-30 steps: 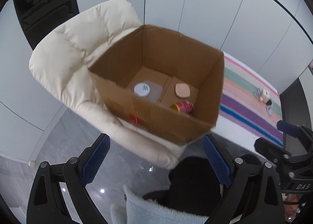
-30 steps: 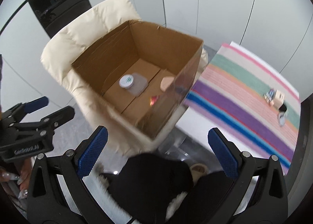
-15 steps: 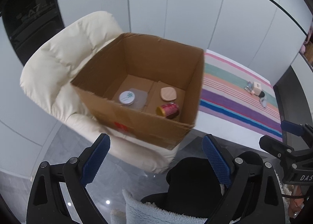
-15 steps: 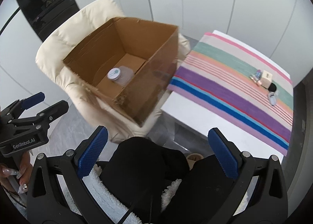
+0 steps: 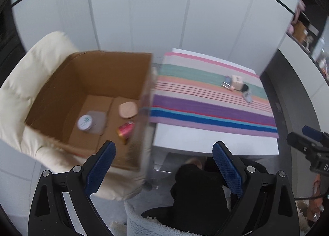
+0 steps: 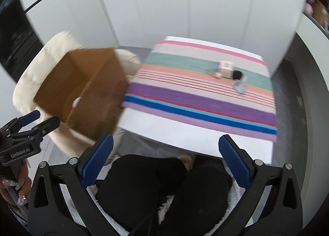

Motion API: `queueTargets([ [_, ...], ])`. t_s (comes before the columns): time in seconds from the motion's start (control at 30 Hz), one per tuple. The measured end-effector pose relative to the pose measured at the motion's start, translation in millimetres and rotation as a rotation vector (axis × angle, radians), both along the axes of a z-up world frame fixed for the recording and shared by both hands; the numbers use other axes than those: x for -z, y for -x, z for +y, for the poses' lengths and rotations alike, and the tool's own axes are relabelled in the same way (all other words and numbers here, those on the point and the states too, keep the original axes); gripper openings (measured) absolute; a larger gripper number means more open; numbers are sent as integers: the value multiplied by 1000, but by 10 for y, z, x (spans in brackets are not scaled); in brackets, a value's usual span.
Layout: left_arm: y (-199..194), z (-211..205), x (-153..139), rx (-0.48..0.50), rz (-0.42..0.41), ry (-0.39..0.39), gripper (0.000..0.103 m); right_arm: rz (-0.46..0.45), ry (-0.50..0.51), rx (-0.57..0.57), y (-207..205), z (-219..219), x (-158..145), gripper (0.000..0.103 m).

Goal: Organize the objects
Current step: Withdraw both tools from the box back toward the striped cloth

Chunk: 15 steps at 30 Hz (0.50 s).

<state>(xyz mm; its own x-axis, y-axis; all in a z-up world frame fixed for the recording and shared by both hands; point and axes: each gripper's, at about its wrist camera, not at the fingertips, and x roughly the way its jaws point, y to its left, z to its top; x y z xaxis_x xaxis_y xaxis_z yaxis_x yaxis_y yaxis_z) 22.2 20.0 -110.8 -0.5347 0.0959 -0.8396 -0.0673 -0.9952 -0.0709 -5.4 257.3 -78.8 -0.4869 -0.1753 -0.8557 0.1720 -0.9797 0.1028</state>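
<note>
An open cardboard box [image 5: 98, 75] [image 6: 88, 83] rests on a cream armchair [image 5: 18, 83]. Inside lie a white-lidded jar [image 5: 84, 122], a beige compact [image 5: 127, 110] and a red can [image 5: 125, 129]. On the striped cloth [image 5: 205, 108] [image 6: 195, 100] sit a small beige cube [image 5: 236, 81] [image 6: 225, 69], a black item [image 6: 236, 75] and other small items. My left gripper [image 5: 164, 166] is open and empty, near the box's front corner. My right gripper [image 6: 165, 164] hangs open and empty over the person's lap, short of the table.
The white table [image 6: 195, 139] carries the cloth. The person's black-clad knees [image 6: 164, 184] fill the foreground of both views. White wall panels stand behind. A dark shelf unit [image 5: 304, 30] lies at the far right. The other gripper shows at each view's edge.
Both views have swung right, from the box toward the striped table. The box has slid to the left in both views. Both grippers stay open.
</note>
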Motion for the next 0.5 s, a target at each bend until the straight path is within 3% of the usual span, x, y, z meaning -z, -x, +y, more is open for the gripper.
queueTargets([
  [0.33,412,982,107,160,-10,6,96,9,-31,220,164,1252,241,103],
  [0.5,911,1505,398,221,-81,2,96,5,-4,280,351,1724,491,103],
])
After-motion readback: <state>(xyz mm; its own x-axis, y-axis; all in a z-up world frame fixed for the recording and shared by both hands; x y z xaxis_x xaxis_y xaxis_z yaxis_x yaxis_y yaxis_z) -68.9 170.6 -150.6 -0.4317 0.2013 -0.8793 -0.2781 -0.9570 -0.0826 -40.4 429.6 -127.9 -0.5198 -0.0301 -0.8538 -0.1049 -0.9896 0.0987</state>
